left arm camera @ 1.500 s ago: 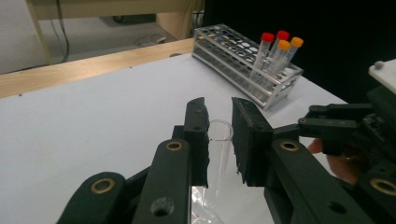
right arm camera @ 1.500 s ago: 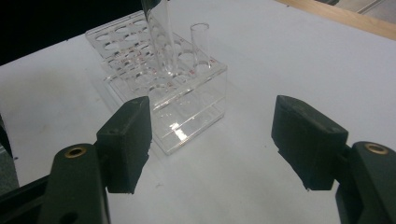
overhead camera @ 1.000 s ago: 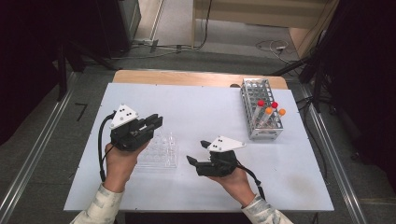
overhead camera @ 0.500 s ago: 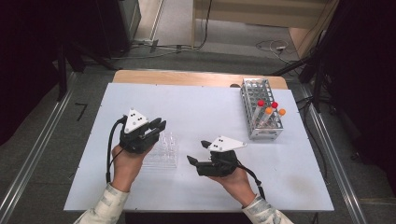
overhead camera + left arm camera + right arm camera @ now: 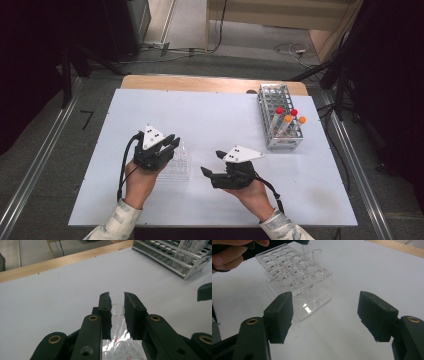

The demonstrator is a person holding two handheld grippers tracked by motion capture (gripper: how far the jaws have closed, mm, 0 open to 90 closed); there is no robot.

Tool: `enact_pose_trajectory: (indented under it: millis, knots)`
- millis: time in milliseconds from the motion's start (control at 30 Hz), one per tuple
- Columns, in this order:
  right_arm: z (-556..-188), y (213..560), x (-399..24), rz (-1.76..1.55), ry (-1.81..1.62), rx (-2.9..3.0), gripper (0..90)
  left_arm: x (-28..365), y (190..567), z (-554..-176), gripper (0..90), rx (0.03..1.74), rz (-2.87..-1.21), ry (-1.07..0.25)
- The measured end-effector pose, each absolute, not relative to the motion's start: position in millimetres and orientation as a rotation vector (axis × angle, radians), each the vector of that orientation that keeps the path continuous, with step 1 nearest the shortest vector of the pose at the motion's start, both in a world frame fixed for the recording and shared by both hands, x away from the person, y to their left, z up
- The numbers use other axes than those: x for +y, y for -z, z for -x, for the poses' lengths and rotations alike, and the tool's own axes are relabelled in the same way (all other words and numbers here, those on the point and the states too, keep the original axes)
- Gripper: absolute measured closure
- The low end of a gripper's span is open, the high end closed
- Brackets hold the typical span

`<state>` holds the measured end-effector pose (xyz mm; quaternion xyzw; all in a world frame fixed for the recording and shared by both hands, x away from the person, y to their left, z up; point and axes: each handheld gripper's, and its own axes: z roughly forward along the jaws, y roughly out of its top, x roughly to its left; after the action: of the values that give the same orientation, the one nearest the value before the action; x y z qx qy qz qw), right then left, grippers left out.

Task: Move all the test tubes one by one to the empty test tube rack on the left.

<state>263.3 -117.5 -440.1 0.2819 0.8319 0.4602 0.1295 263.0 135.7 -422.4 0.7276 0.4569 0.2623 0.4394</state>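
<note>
Left claw (image 5: 170, 145), clenched on a clear tube (image 5: 117, 315), has dropped over the clear rack (image 5: 177, 167) at bench centre-left; tube's entering a hole. Right claw (image 5: 212, 162) gapes empty nearby.

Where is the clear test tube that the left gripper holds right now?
The clear test tube sits clamped between the left gripper's jaws, directly over the clear acrylic rack at the table's left-centre, beside another tube standing there.
</note>
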Motion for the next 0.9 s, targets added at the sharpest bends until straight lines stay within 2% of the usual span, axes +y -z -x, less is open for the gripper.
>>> enact_pose_trajectory:
  millis: [600, 700, 900]
  knots:
    - [-267.0, 439.6, -122.5, -0.831, -1.321, 2.385, 26.8, 143.5, 414.0, -260.1, 69.1, 1.131, -1.741, -0.584]
    - [-273.6, 441.6, -129.1, -0.861, -1.291, 2.358, 26.7, 144.3, 411.9, -259.0, 66.4, 1.128, -1.734, -0.592]
    - [-282.6, 438.6, -149.4, -0.942, -1.272, 2.296, 26.3, 144.7, 411.9, -258.9, 53.4, 1.140, -1.735, -0.604]
